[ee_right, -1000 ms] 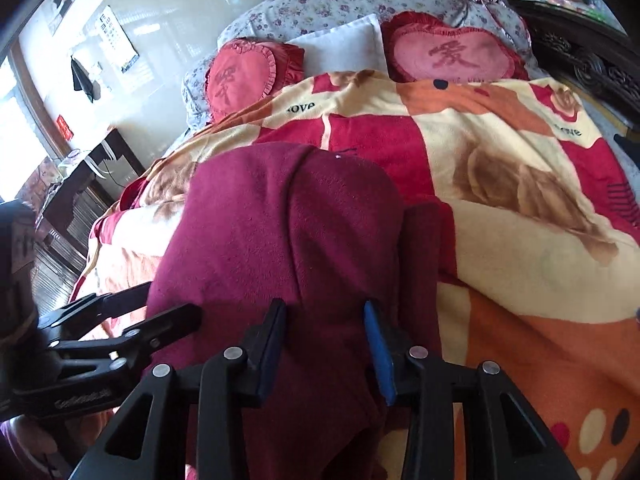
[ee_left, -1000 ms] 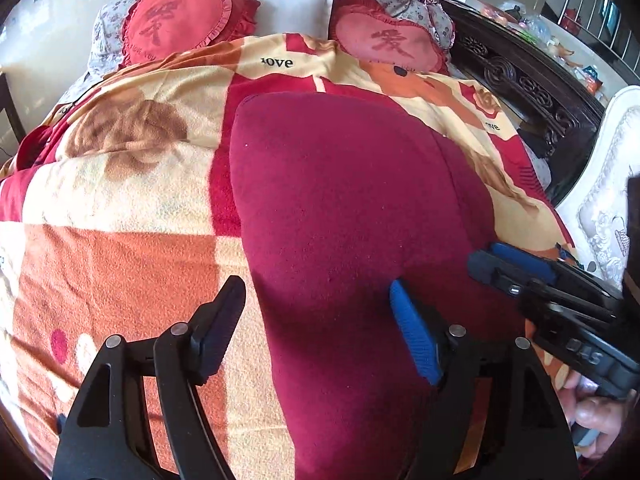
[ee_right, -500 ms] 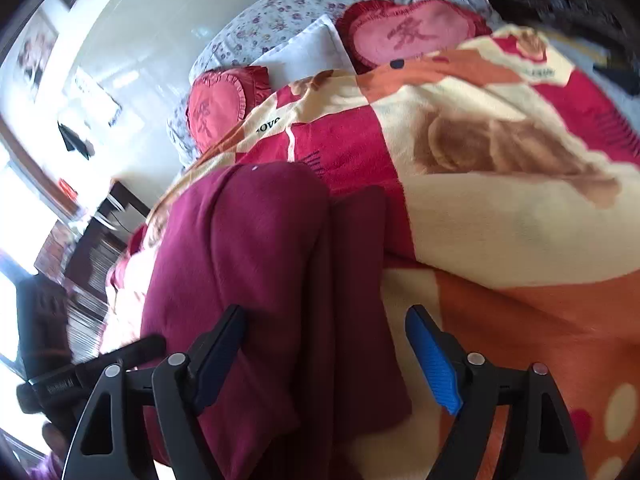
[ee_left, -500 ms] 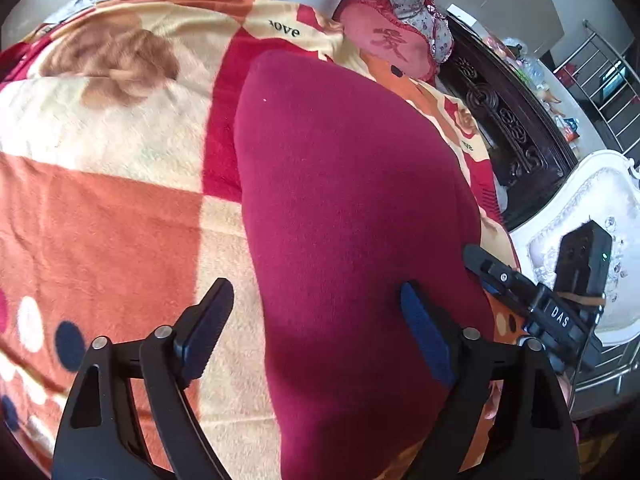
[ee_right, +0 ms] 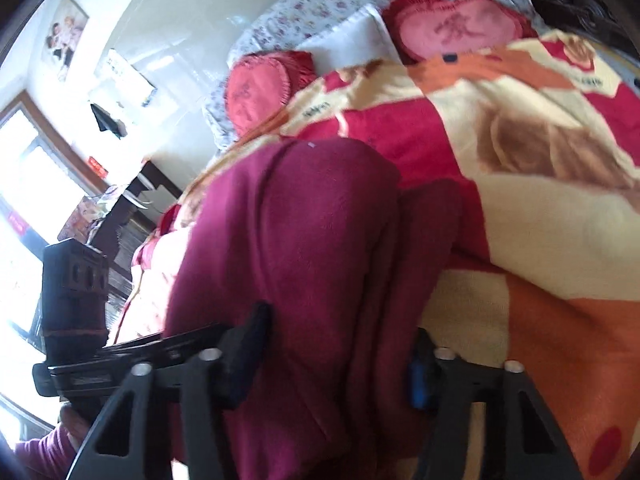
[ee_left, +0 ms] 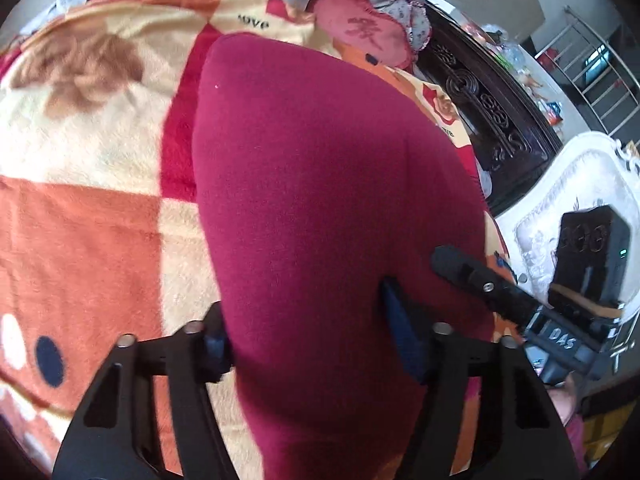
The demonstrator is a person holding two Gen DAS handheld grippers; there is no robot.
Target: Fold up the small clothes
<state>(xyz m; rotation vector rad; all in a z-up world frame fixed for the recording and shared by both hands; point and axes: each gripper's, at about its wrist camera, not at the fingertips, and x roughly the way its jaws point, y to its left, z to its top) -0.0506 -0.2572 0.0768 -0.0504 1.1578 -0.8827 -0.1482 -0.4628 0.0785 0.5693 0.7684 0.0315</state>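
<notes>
A dark red garment [ee_left: 320, 208] lies folded lengthwise on the patterned blanket [ee_left: 80, 208]; it also shows in the right wrist view [ee_right: 312, 248]. My left gripper [ee_left: 308, 340] is wide open with the garment's near end bulging between its fingers. My right gripper [ee_right: 336, 352] is also wide open, straddling the near end of the garment. The right gripper shows at the right in the left wrist view [ee_left: 500, 292]. The left gripper shows at the lower left in the right wrist view [ee_right: 132, 356].
Two red heart cushions [ee_left: 368, 32] [ee_right: 260, 88] and a white pillow [ee_right: 348, 40] lie at the head of the bed. A dark carved bed frame [ee_left: 492, 108] and a white chair [ee_left: 568, 192] stand on the right. A dark side table [ee_right: 140, 188] stands at the left.
My right gripper opened from narrow to wide. Both grippers moved forward and down over the garment's near end, which now bulges between their fingers. Both views have tilted.
</notes>
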